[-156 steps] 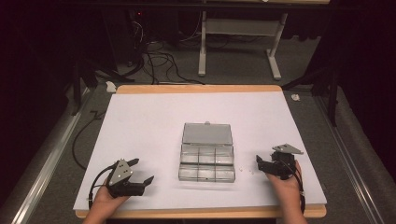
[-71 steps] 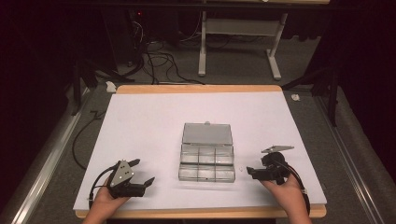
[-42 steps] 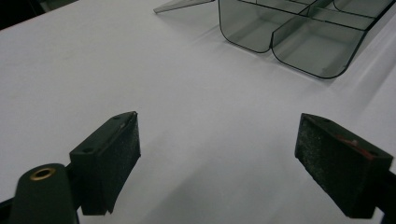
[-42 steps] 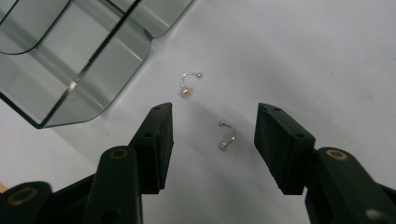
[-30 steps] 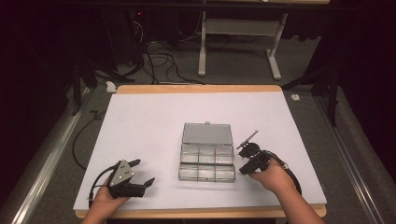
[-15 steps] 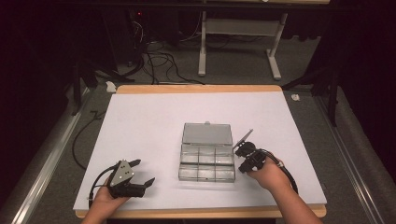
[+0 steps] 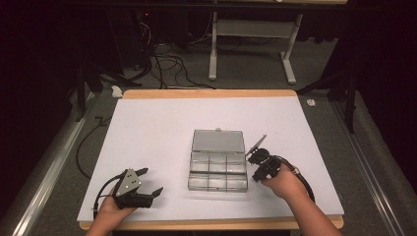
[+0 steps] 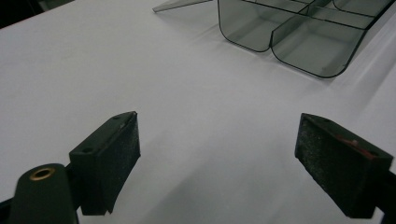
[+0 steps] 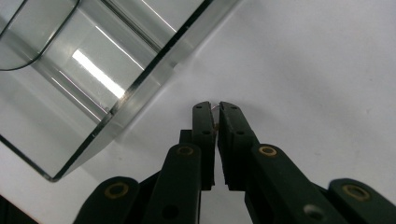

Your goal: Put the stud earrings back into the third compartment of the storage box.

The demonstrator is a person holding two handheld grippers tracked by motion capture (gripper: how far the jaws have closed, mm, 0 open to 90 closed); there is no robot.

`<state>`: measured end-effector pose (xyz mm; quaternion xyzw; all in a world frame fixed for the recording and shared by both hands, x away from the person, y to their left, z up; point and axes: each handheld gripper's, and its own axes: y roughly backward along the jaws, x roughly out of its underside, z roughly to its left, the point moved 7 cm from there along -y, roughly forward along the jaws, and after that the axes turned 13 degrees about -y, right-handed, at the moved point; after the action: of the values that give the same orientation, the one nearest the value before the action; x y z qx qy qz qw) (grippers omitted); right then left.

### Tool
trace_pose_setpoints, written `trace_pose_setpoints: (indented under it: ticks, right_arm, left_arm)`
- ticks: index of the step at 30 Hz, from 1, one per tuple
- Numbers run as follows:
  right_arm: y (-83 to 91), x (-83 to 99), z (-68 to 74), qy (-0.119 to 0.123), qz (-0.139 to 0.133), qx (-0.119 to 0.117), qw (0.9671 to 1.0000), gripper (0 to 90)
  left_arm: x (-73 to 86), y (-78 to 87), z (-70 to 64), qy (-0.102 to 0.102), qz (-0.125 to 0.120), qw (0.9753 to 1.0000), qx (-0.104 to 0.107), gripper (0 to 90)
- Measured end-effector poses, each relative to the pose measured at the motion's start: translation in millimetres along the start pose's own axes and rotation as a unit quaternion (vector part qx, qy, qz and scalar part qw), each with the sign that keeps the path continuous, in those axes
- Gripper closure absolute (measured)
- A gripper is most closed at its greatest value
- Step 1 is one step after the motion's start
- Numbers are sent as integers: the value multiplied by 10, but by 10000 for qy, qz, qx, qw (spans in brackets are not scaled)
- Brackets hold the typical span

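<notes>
The right gripper (image 7: 256, 163) sits just off the right side of the clear compartment box (image 7: 218, 162), tipped down toward the white table surface (image 7: 147, 128). In the right gripper view its jaws are pinched nearly together, with the thinnest sliver of a gap, and something tiny and pale (image 9: 215, 108) glints right at the tips; it is too small to identify, and whether the jaws truly grip it cannot be told. In that view the gripper (image 9: 215, 108) points at the bare white surface, close beside the box's transparent wall (image 9: 154, 70) but not touching it. Over on the near left, the left gripper (image 7: 150, 183) rests low by the table's front edge in the person's left hand (image 7: 112, 212), well apart from the box. Its own view shows the gripper (image 8: 217, 140) with jaws spread wide and nothing between them but white surface. The box lies in the middle of the table, its lid (image 7: 219, 140) laid open on the far side, so its long axis runs from the person's side away across the table; the divided tray part sits nearer the person, rounded compartment corners (image 8: 299, 46) showing ahead of the left gripper.
</notes>
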<state>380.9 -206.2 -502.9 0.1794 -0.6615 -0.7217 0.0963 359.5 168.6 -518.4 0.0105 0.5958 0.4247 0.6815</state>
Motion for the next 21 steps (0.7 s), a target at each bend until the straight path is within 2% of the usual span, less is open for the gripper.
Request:
trace_pose_setpoints:
  ticks: [4, 11, 15, 16, 18, 21]
  right_arm:
    - [66, -2, -25, -82, -63, -62, 9999, 863]
    - [188, -22, -48, -71, -148, -92, 9998, 863]
    - [280, -55, -28, -70, -180, -126, 9997, 863]
    - [310, -64, -10, -143, -187, -150, 9996, 863]
    - [348, -98, -2, -45, -243, -166, 9996, 863]
    - [391, -127, 16, -27, -260, -182, 9995, 863]
  left_arm:
    - [0, 0, 0, -2, 5, 10000, -1, 147]
    - [-1, 2, -1, -5, -5, 10000, -18, 147]
    - [-3, 12, -2, -16, -52, 10000, -49, 146]
    - [-4, 14, -1, -15, -64, 10000, -52, 147]
    - [-3, 14, 1, 9, -64, 10000, -39, 147]
    - [-3, 13, 1, 2, -58, 10000, -51, 146]
